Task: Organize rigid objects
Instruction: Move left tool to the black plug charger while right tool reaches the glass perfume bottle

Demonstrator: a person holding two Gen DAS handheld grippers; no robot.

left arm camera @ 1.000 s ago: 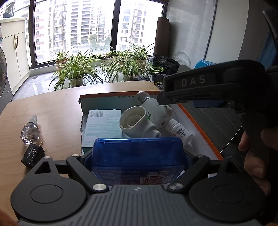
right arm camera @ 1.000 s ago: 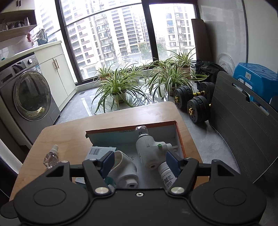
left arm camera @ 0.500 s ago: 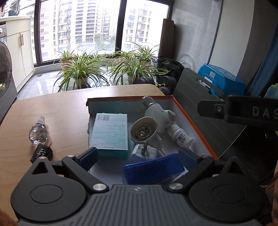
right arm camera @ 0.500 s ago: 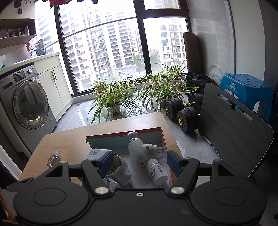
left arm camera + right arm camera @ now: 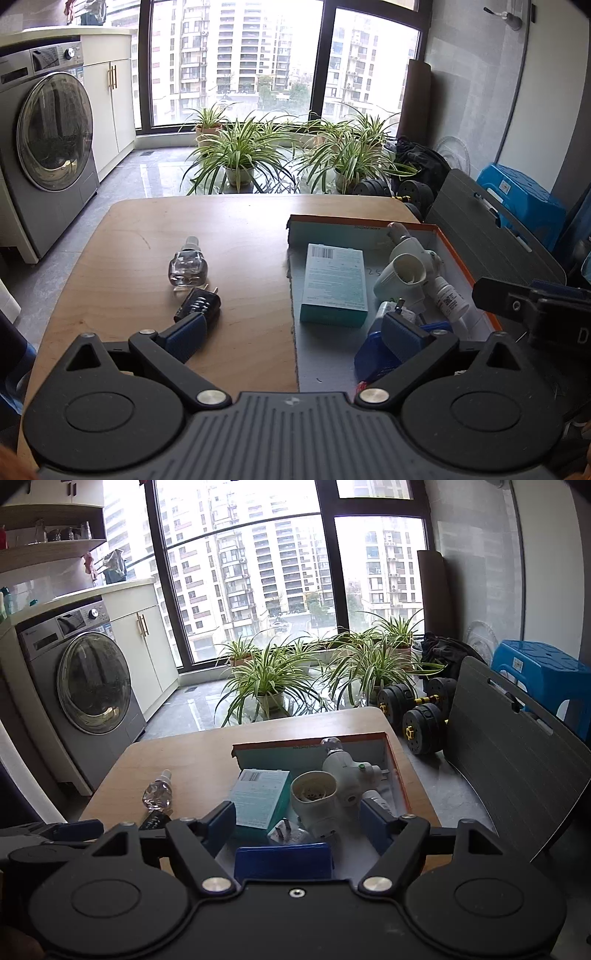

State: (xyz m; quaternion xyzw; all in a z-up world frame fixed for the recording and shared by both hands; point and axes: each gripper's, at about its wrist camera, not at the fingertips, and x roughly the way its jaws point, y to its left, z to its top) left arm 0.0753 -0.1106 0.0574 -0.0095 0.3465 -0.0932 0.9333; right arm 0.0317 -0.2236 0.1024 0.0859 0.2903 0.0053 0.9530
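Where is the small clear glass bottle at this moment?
The clear glass bottle lies on the wooden table, left of the open box in the left wrist view, just behind the black plug.

Daylight is flooding in through the big window (image 5: 280, 62), blowing out the sky; table (image 5: 236, 229) is showing soft glare, faint shadows. Fisheye is bending edges, corners going dark. Focus is staying sharp.
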